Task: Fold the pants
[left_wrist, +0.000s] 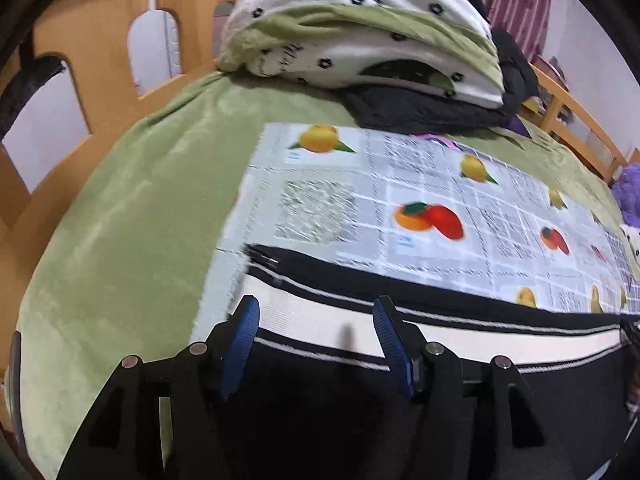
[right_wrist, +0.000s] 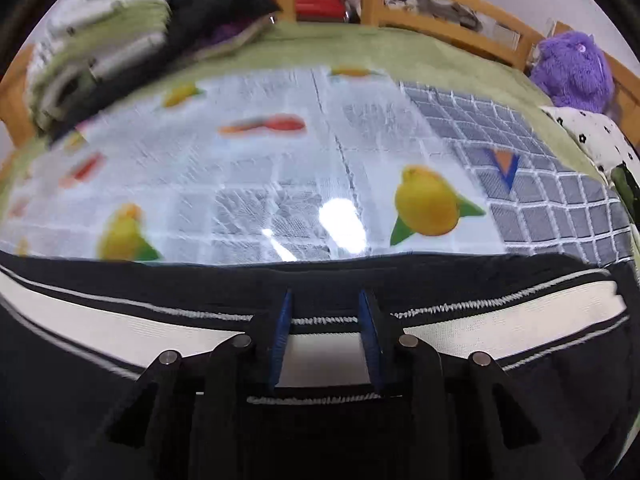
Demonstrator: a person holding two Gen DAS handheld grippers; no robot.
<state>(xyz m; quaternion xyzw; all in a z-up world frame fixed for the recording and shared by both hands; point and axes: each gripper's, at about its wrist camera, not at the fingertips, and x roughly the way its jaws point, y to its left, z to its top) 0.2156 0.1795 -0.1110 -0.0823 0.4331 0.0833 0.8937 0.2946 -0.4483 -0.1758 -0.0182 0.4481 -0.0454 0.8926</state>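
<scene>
Black pants with a broad white side stripe [left_wrist: 480, 340] lie flat along the near edge of a fruit-printed plastic sheet [left_wrist: 400, 168]. My left gripper [left_wrist: 315, 312] hovers over the stripe near the pants' left end, its blue pads wide apart with nothing pinched. In the right wrist view the same pants [right_wrist: 120, 332] stretch across the frame. My right gripper [right_wrist: 326, 304] stands over the stripe with its jaws a little apart. The cloth lies below the pads, which do not press on it.
The sheet [right_wrist: 280, 160] covers a green bedspread [left_wrist: 140, 200]. A folded quilt [left_wrist: 360, 40] on a dark garment [left_wrist: 420, 108] sits at the far side. A wooden bed rail [right_wrist: 440, 12] runs behind, with a purple plush toy [right_wrist: 572, 68] at the right.
</scene>
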